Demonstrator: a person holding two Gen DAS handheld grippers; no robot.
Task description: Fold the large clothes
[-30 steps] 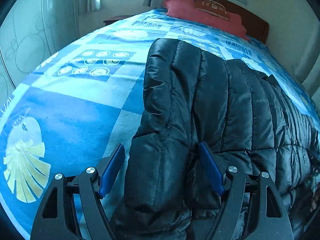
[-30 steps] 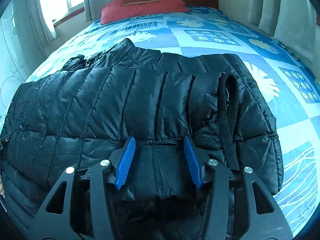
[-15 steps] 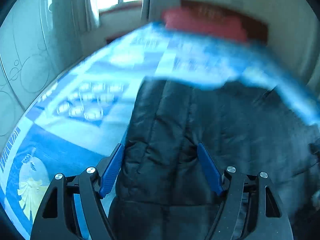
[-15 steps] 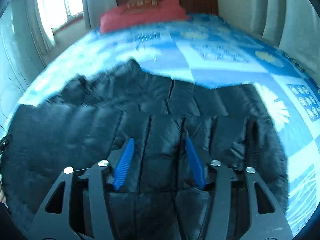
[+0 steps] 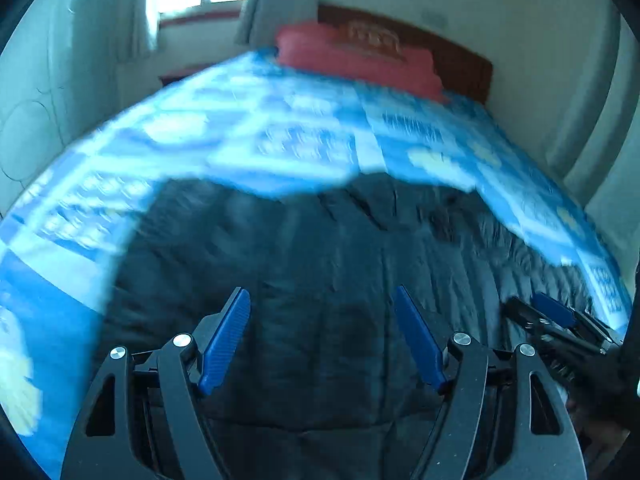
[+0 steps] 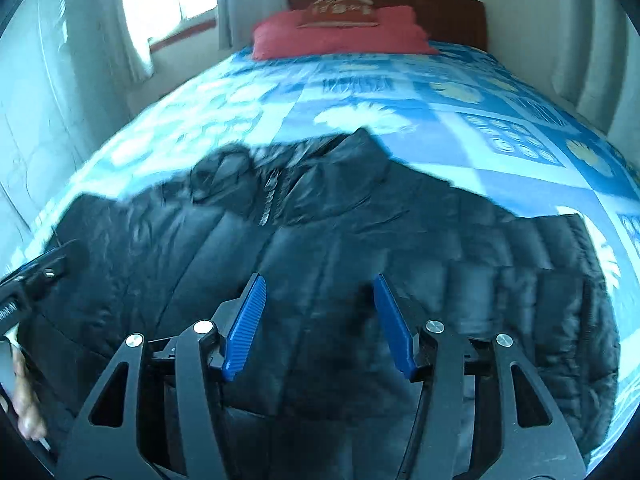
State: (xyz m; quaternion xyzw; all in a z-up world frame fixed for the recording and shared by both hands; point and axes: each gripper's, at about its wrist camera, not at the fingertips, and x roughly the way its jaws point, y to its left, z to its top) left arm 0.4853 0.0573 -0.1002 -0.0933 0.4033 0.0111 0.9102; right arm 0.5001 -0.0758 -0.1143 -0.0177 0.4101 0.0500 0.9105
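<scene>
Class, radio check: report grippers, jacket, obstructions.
Left gripper open, right gripper open, both above black puffer jacket. Jacket spread on bed. Nothing obstructing.

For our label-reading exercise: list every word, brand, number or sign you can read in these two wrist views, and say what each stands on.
No text can be read with confidence.
Small brownish cushion on the red pillow: pale lettering, too blurred to read.
Blue patterned bedspread: panels with letter-like marks, blurred, unreadable.
Left gripper at the right view's left edge: white print on its black body, cut off and unreadable.
Black quilted puffer jacket: no label visible.
</scene>
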